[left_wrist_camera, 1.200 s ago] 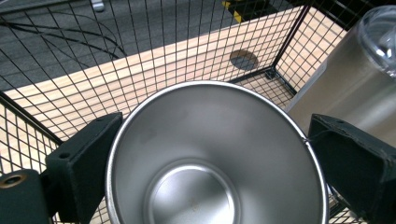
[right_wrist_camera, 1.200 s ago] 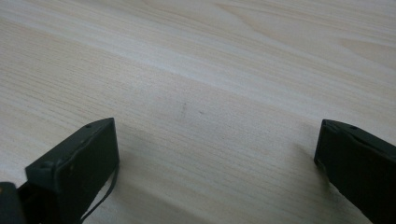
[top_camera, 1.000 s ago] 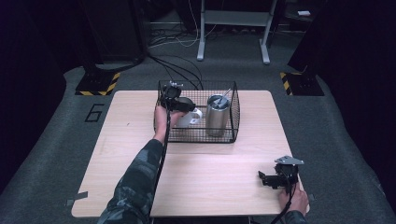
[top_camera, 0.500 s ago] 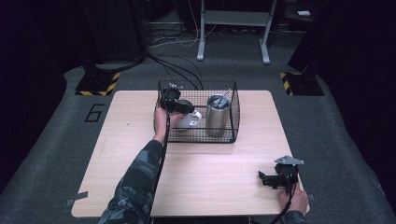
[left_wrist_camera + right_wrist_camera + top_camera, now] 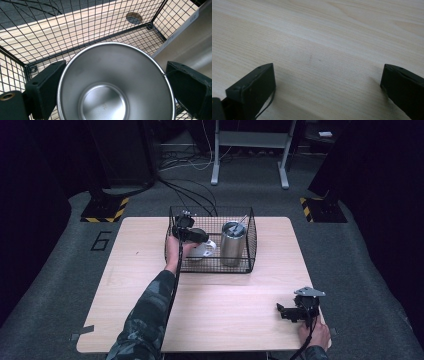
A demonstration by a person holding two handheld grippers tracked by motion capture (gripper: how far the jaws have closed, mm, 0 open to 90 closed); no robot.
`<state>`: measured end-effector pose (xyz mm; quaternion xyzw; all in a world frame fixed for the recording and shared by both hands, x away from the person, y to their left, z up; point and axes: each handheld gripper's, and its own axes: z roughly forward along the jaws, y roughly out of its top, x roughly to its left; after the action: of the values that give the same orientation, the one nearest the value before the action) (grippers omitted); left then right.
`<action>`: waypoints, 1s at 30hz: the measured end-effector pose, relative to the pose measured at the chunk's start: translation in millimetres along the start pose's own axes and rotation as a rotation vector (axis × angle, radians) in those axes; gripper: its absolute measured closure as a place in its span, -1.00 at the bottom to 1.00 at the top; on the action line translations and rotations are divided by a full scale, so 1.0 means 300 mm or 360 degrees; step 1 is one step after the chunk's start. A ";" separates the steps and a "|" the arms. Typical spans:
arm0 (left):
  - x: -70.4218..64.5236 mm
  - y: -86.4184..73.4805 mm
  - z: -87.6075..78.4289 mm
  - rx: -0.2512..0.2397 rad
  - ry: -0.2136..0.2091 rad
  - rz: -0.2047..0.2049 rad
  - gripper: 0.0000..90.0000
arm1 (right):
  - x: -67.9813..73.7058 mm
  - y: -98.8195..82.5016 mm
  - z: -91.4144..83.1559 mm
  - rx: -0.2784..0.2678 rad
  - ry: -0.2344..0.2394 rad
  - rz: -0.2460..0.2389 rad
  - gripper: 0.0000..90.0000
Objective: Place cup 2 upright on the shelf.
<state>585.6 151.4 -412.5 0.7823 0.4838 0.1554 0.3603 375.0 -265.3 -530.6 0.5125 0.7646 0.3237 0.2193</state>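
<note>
A black wire basket (image 5: 210, 270) stands at the back middle of the wooden table (image 5: 125, 285). Inside it, my left gripper (image 5: 192, 236) holds a small steel cup (image 5: 204, 250) with a handle. In the left gripper view both jaws press the rim of the cup (image 5: 112, 95), whose open mouth faces the camera, so my left gripper (image 5: 115, 82) is shut on it. A tall steel tumbler (image 5: 232, 242) stands upright just to the right of the cup, and its side (image 5: 190, 42) shows close by. My right gripper (image 5: 285, 312) rests at the table's front right, and in its own view my right gripper (image 5: 328, 82) is open over bare wood.
The basket's wire walls (image 5: 50, 32) close in around the left gripper. Beyond the table lie dark floor, cables (image 5: 190, 195) and a grey desk frame (image 5: 250, 150). Two yellow-black striped feet (image 5: 102, 210) sit at the far corners.
The left gripper and the cup have shifted very slightly inside the basket. The right gripper has stayed in place.
</note>
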 end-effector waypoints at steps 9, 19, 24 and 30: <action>0.005 -0.009 0.013 0.0012 -0.0011 -0.0028 -0.86 | 0.000 0.000 0.000 0.0000 0.0000 0.0001 -1.00; 0.008 -0.015 0.022 0.0037 -0.0015 -0.0035 -0.86 | 0.000 0.000 0.000 0.0000 0.0000 0.0000 -1.00; 0.011 -0.020 0.027 0.0046 -0.0012 -0.0049 -0.86 | 0.000 0.000 0.000 0.0000 0.0000 0.0000 -1.00; 0.013 -0.021 0.033 0.0060 -0.0014 -0.0047 -0.86 | 0.000 0.000 0.000 0.0001 0.0000 0.0000 -1.00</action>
<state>589.3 152.5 -424.4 0.7825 0.4964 0.1373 0.3498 375.0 -265.3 -530.6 0.5126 0.7646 0.3236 0.2191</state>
